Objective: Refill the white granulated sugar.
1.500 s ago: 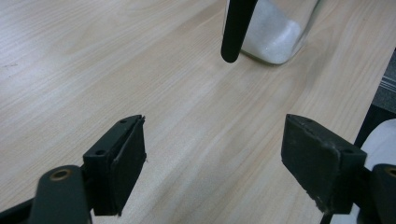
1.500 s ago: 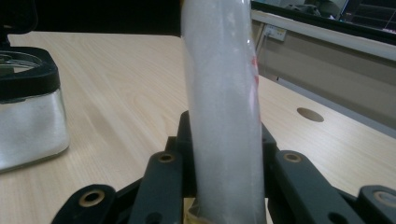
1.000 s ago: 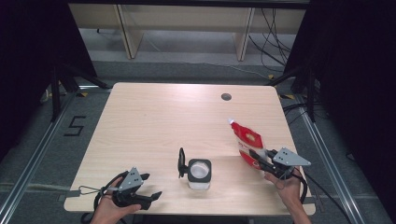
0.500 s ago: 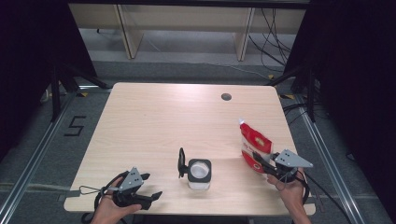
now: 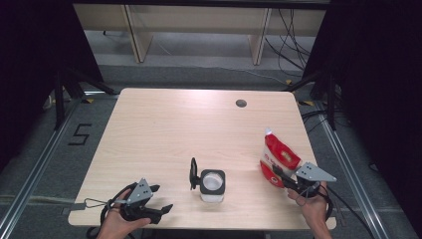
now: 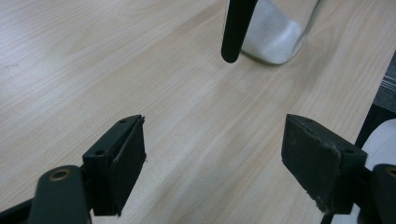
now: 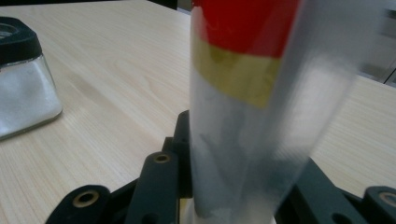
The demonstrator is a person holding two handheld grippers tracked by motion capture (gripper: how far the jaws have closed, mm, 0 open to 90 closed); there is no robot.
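We see the table (image 5: 164, 129) bare across its far half, from nine through twelve to three o'clock, so a hand could sweep there freely. At the near middle, six o'clock, the glass jar (image 5: 212, 185) stands with its open black lid (image 5: 192, 174) upright beside it, blocking a level pass between the hands. At four o'clock the red pouch (image 5: 277, 160) stands upright near the edge. The strip between jar and pouch lies open.

Left gripper (image 5: 158, 198) low, fingers (image 6: 116, 163) spread wide, empty. Right gripper (image 5: 279, 175) clamped, fingers just been easing apart.
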